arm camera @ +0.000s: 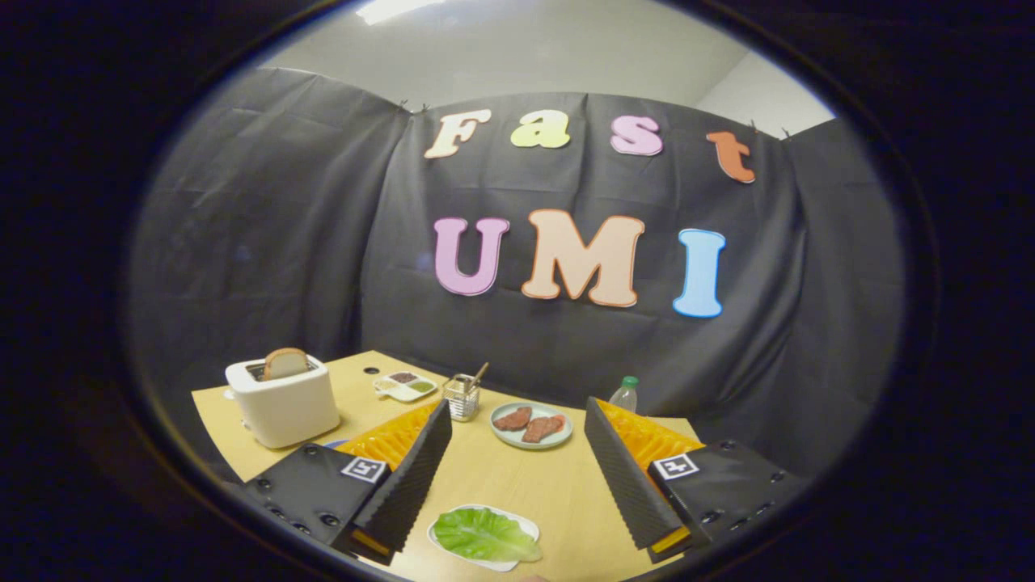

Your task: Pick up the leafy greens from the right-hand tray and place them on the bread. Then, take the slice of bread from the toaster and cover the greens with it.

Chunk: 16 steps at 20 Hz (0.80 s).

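Gripper (517,477) released | greens (485,535) in tray (527,527) | bread (285,363) in toaster (283,404)

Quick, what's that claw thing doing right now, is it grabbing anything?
Gripper: open, fingers spread wide and holding nothing; the leafy greens lie on their white tray between the fingers, untouched.

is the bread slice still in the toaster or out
In. The bread slice stands upright in the slot of the white toaster, its top poking above. The gripper is open, far from it, with the leafy greens between its fingers.
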Tool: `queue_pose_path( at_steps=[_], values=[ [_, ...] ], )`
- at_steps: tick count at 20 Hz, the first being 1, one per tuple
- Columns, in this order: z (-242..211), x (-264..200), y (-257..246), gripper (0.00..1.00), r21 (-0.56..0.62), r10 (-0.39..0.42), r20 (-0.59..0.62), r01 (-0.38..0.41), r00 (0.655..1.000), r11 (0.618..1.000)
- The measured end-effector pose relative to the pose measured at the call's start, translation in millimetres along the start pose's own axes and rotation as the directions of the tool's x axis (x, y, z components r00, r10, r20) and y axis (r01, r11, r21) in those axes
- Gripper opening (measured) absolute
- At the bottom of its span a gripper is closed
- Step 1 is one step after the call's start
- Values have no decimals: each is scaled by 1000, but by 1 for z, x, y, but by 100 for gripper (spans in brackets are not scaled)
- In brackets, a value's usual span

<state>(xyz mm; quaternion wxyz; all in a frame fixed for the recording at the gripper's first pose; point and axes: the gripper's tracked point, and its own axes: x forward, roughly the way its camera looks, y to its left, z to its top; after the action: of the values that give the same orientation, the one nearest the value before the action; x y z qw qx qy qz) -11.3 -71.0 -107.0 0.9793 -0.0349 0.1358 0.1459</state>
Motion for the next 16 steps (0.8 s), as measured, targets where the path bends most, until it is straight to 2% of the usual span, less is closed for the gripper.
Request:
queue_pose_path(
  at_steps=[9,16],
  values=[
    [-67,21,8,100,-28,154,-165,-161,974,987],
    [-138,33,25,100,-44,264,-323,-293,909,955]
  ],
)
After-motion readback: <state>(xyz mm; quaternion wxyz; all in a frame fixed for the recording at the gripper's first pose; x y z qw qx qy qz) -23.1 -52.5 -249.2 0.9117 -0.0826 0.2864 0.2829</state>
